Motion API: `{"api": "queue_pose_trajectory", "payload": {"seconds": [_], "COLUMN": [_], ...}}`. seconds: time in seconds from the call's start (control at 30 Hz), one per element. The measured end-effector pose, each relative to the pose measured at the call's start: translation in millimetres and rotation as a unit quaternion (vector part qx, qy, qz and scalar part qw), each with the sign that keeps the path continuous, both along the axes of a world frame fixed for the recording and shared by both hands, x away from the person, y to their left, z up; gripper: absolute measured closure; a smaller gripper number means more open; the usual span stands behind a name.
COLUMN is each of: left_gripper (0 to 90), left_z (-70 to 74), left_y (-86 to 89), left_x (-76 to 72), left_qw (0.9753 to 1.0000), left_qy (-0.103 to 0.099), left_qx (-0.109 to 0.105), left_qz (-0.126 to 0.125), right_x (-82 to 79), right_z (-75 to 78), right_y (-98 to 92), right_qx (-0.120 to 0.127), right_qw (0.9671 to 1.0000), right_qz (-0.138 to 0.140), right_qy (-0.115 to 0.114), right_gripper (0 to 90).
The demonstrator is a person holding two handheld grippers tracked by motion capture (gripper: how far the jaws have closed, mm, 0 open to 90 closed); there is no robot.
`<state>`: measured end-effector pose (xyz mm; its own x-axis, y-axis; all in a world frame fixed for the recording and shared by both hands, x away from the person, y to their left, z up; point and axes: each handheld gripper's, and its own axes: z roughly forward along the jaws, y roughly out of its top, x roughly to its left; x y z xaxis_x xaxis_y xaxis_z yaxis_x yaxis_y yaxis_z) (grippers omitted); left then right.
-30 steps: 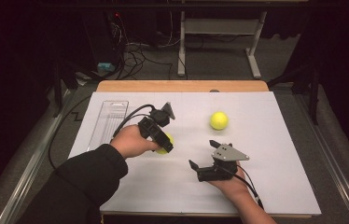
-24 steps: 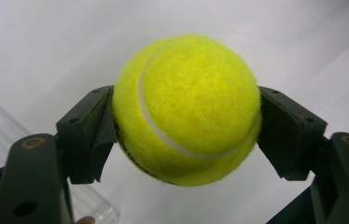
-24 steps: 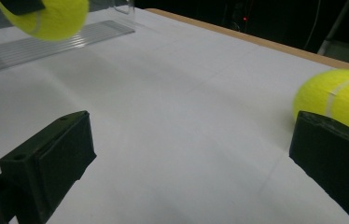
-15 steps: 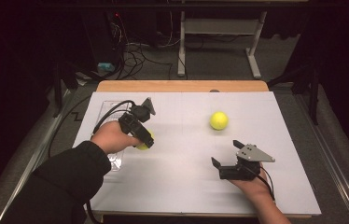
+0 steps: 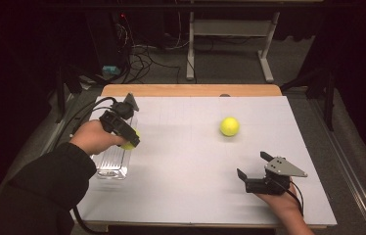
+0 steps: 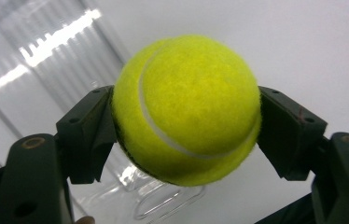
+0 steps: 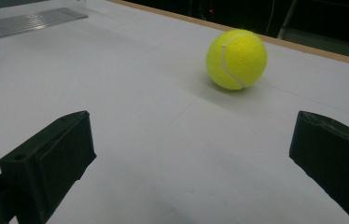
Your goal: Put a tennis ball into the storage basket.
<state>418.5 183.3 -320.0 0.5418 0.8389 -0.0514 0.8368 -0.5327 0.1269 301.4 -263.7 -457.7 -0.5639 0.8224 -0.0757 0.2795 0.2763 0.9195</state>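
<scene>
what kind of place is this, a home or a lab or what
Most likely a lab or test workshop, not a home: a white-topped table in a dark room, cables tangled on the floor behind it, and a bare metal stand beyond.

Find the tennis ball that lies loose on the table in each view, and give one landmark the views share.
High view: the loose tennis ball lies right of centre on the white table top, ahead of the open right claw.
Left gripper view: not in it; the ball here is the held ball.
Right gripper view: upper right, beyond the claw's jaws.
Shared landmark: the clear ribbed tray.
</scene>
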Motion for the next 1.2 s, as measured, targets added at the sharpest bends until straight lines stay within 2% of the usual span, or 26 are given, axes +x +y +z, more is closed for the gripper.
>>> {"api": "queue_pose_trajectory", "payload": {"seconds": [0.3, 0.53, 0.77, 1.07, 1.2], "left_gripper": [26.6, 26.5, 26.5, 26.4, 26.3], "left_z": [5.6, 8.0, 0.6, -15.1, -22.9], "left_y": [34.6, 50.4, 52.5, 47.3, 50.5], "left_x": [12.5, 26.8, 41.1, 52.0, 56.5], "left_qw": [0.9988, 0.996, 0.9943, 0.9942, 0.9931], "left_qy": [-0.004, -0.012, -0.008, 0.002, 0.007], "left_qx": [0.008, 0.025, 0.032, 0.029, 0.026], "left_qz": [0.049, 0.085, 0.102, 0.103, 0.114], "right_x": [-6.3, -8.7, -8.9, -9.1, -9.6], "right_z": [-0.1, 0.2, 0.5, -0.2, -0.6], "right_y": [-7.6, -9.9, -9.7, -9.2, -7.6], "right_qx": [0.0, 0.001, 0.005, 0.005, 0.006], "right_qw": [1.0, 1.0, 1.0, 1.0, 1.0], "right_qz": [-0.001, 0.001, 0.002, 0.004, 0.005], "right_qy": [-0.001, 0.0, -0.001, 0.0, 0.002], "right_gripper": [0.0, 0.0, 0.0, 0.0, 0.1]}}
